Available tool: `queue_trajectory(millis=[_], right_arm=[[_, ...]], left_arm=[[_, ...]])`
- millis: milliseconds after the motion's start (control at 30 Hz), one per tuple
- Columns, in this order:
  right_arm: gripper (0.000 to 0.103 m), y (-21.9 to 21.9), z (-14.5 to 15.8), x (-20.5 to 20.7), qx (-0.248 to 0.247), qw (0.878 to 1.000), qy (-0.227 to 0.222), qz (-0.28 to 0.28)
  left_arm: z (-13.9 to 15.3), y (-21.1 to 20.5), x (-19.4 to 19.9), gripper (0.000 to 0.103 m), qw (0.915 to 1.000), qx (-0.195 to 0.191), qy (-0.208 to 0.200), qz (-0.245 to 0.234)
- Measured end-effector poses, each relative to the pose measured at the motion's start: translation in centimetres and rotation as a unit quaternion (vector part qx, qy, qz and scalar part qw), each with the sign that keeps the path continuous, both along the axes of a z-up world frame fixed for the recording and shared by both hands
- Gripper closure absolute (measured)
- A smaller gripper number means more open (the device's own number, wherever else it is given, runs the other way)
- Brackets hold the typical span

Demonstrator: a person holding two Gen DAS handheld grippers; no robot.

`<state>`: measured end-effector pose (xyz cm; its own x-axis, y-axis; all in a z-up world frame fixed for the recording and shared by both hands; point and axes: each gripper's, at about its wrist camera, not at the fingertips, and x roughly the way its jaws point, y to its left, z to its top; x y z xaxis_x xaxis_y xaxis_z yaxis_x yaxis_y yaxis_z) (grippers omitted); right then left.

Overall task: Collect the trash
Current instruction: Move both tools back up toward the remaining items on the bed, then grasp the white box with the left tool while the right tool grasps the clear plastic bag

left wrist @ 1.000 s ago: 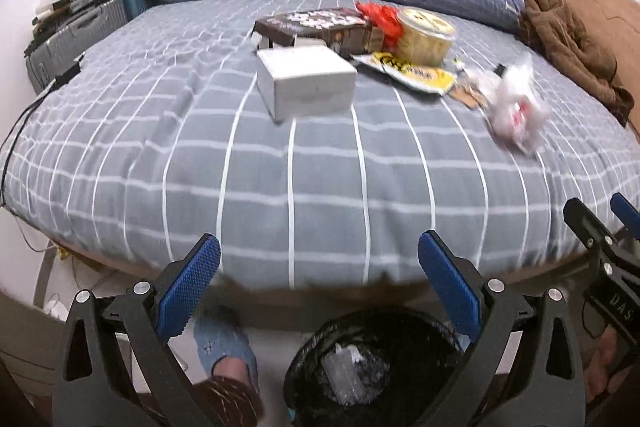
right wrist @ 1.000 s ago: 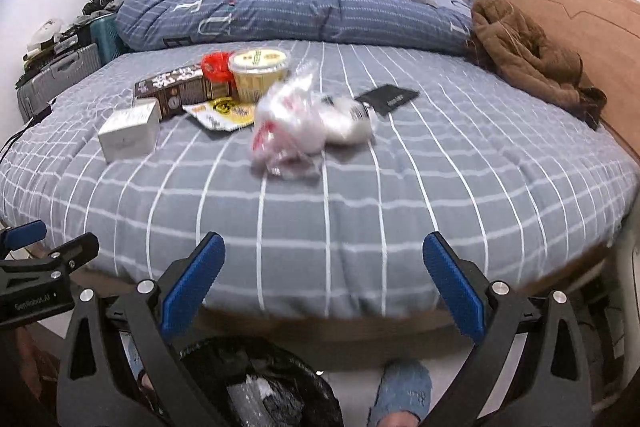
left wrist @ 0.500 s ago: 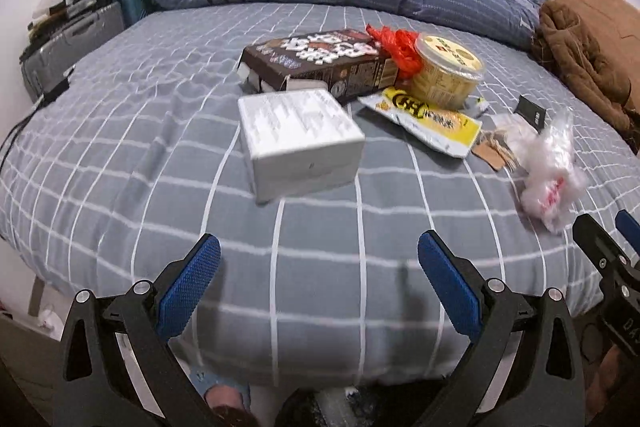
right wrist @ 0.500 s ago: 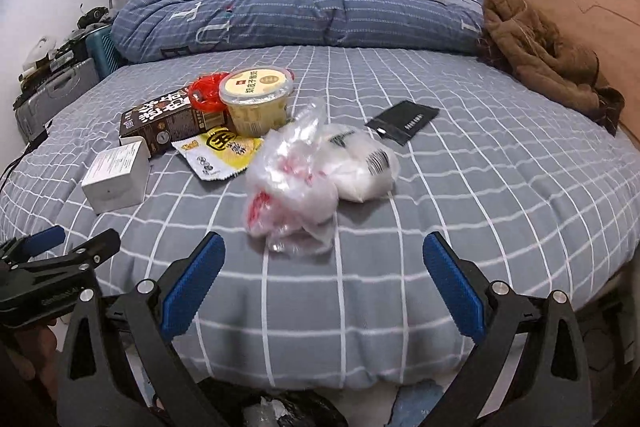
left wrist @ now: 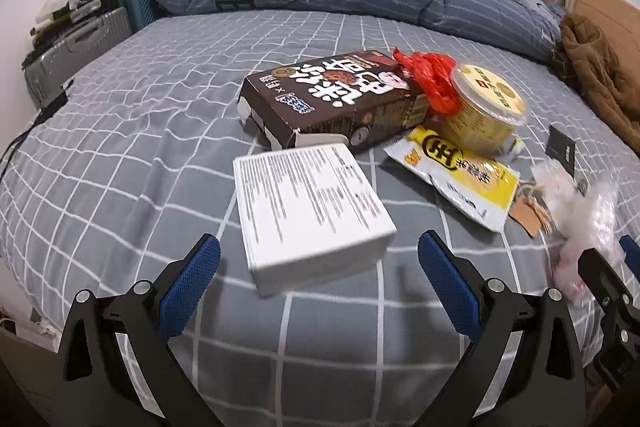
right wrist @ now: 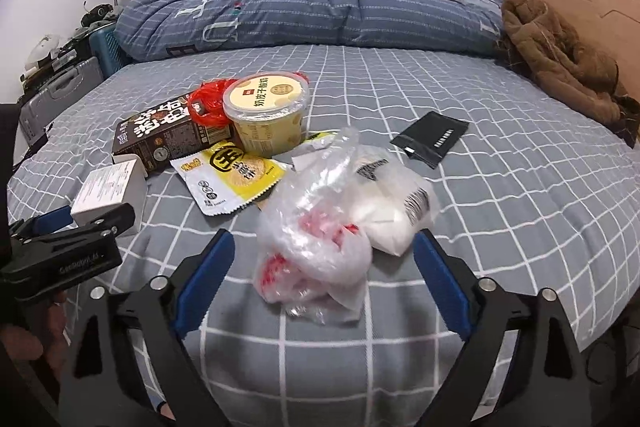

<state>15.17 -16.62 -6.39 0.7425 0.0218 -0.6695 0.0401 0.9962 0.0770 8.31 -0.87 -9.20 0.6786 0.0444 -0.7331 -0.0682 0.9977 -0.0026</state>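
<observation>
both claws over near edge of bed (left wrist: 120, 131). left claw (left wrist: 320, 279) wide, nothing between pads, white box (left wrist: 308, 211) just ahead. right claw (right wrist: 320, 267) has just been narrowing, jaws apart around clear plastic bag (right wrist: 320, 227), pads not pressing yet. risks: box looks nearly as wide as the gape, may get shoved; loose film may slip or snag neighbouring yellow wrapper (right wrist: 232, 175).

The round tub's lid (right wrist: 266, 91) is showing 奶皮子酸奶; the blue duvet (right wrist: 304, 15) is bearing large letters T and U; the white box's (left wrist: 308, 203) fine print is blurring unreadably.
</observation>
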Motion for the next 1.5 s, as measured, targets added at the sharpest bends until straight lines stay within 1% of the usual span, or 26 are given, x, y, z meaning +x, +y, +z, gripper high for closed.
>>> queue_trajectory(millis=[67, 133, 167, 200, 233, 300, 333, 433, 800, 1033, 1167, 1200, 1233, 1300, 1367, 1400, 1433, 1500], right_arm=[[0.025, 0.1, -0.1, 0.3, 0.002, 1.0, 0.004, 0.005], [0.035, 0.0, -0.5, 0.6, 0.015, 1.0, 0.015, 0.008], [0.037, -0.1, -0.7, 0.7, 0.019, 1.0, 0.019, 0.007], [0.041, -0.2, -1.0, 0.8, 0.022, 0.999, 0.026, 0.007], [0.043, -0.2, -1.1, 0.9, 0.022, 0.999, 0.028, 0.008], [0.045, -0.1, -1.2, 0.8, 0.021, 0.999, 0.031, 0.011], [0.047, -0.1, -1.1, 0.8, 0.021, 0.999, 0.031, 0.012], [0.051, 0.0, -1.1, 0.7, 0.026, 0.999, 0.031, 0.018], [0.051, 0.1, 0.5, -0.1, 0.032, 0.999, 0.003, 0.026], [0.051, 0.4, 0.9, -0.3, 0.032, 0.999, -0.001, 0.034], [0.051, 0.6, 0.8, -0.3, 0.028, 0.999, 0.002, 0.039], [0.051, 0.6, 0.7, -0.3, 0.028, 0.999, 0.003, 0.039], [0.051, 0.6, 0.6, -0.3, 0.027, 0.999, 0.005, 0.04], [0.051, 0.7, 0.5, -0.2, 0.028, 0.999, 0.008, 0.04], [0.051, 0.7, 0.3, -0.2, 0.028, 0.999, 0.011, 0.04], [0.051, 0.7, 0.2, -0.1, 0.029, 0.999, 0.013, 0.041], [0.051, 0.7, 0.1, -0.1, 0.029, 0.999, 0.015, 0.041], [0.051, 0.8, -0.1, -0.1, 0.027, 0.999, 0.017, 0.042]], left_arm=[[0.0, 0.1, 0.4, 0.006, 1.0, 0.005, 0.0, 0.001], [-0.1, 0.2, 0.9, 0.006, 1.0, 0.007, 0.0, 0.001], [-0.2, 0.3, 1.0, 0.007, 1.0, 0.01, 0.002, 0.001], [-0.3, 0.4, 1.3, 0.009, 0.9999, 0.012, 0.004, 0.003], [-0.4, 0.6, 1.5, 0.013, 0.9999, 0.01, 0.006, 0.003], [-0.6, 0.9, 1.7, 0.018, 0.9999, 0.002, 0.011, 0.0], [-0.7, 1.0, 1.8, 0.023, 0.9999, -0.004, 0.012, -0.004], [-0.7, 0.9, 1.9, 0.024, 0.9999, 0.0, 0.012, -0.009], [0.1, 0.7, 1.0, 0.025, 0.9998, 0.001, 0.003, -0.021], [1.0, 0.8, -0.1, 0.026, 0.9995, 0.005, -0.004, -0.032], [0.1, 0.9, 0.1, 0.025, 0.9996, 0.014, 0.007, -0.024], [-0.4, 0.9, 0.2, 0.024, 0.9996, 0.016, 0.015, -0.018], [-0.7, 0.9, 0.3, 0.019, 0.9995, 0.019, 0.019, -0.016], [-1.2, 0.7, 0.4, 0.013, 0.9993, 0.025, 0.025, -0.011], [-1.4, 0.6, 0.4, 0.012, 0.9993, 0.028, 0.023, -0.008], [-1.4, 0.6, 0.4, 0.016, 0.9995, 0.022, 0.019, -0.01], [-1.3, 0.7, 0.3, 0.028, 0.9996, 0.018, 0.016, -0.012], [-1.3, 0.8, 0.3, 0.028, 0.9996, 0.014, 0.017, -0.017]])
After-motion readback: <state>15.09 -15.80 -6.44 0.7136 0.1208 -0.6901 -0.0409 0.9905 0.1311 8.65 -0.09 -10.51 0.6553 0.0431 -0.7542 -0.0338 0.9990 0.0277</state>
